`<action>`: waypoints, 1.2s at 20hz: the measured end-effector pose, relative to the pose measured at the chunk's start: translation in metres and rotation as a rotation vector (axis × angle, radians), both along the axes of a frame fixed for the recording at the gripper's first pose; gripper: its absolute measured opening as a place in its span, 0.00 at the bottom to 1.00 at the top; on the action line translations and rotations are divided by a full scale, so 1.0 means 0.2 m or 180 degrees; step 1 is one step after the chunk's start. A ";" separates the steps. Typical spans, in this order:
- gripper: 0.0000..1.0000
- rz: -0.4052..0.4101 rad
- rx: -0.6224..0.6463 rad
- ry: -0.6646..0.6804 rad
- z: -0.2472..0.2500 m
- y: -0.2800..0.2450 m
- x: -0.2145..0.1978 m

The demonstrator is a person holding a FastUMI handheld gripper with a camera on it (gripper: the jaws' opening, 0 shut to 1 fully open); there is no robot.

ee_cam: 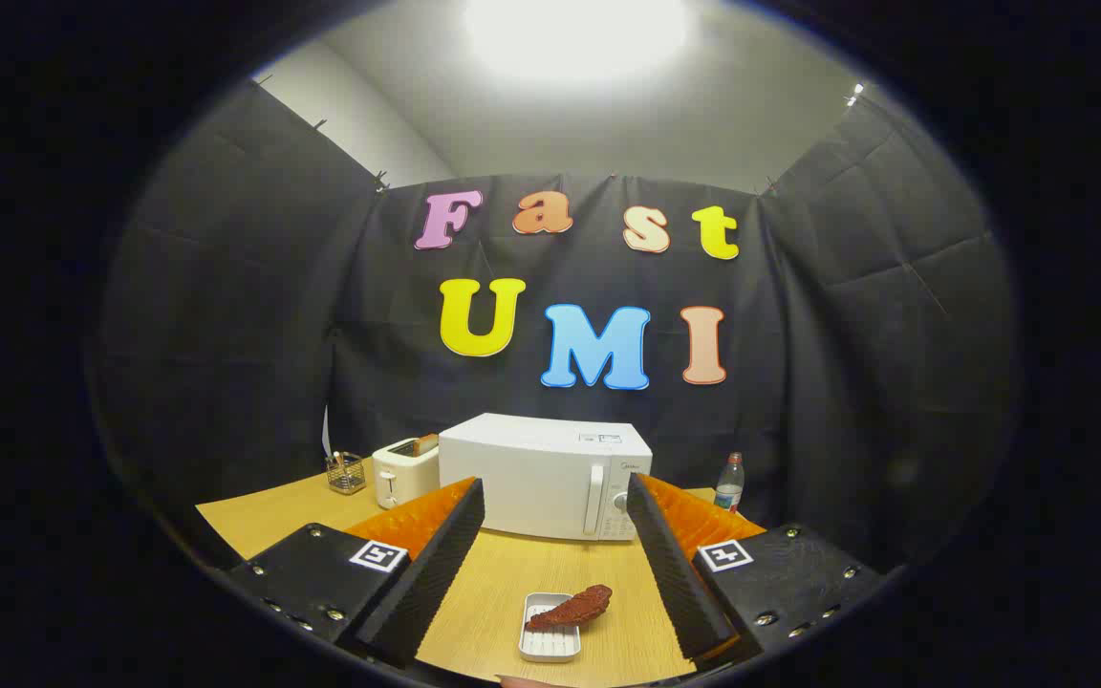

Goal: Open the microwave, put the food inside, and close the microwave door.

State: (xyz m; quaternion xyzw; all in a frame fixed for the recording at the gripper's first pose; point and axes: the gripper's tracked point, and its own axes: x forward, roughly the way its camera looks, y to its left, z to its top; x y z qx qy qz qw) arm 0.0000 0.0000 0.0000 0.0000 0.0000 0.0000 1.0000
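My gripper [555, 506] stood wide and empty. The shut microwave [544, 475] lay straight beyond my fingers, its upright door handle [593, 499] nearer the right one. The food [571, 608] sat between them, on its tray [548, 642].

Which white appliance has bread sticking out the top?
The small cream-white toaster, left of the larger white box-shaped microwave, whose door is closed. The open tool touches neither.

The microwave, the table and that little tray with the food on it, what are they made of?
The microwave looks like white painted metal or plastic: smooth and evenly matte, so I can't tell which. The table seems to be light wood or wood-look laminate, with faint grain lines. The tray looks like white plastic or ceramic with a ribbed floor. The gripper hangs with its fingers open, the tray between them.
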 end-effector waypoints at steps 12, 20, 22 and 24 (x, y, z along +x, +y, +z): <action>0.95 0.0016 0.0047 -0.0014 0.01 0.01 -0.01; 0.95 0.0008 0.0035 -0.0024 0.01 0.01 0.00; 0.95 -0.0005 0.0043 -0.0026 0.00 0.00 0.01; 0.95 -0.0006 0.0066 -0.0046 0.01 0.00 0.02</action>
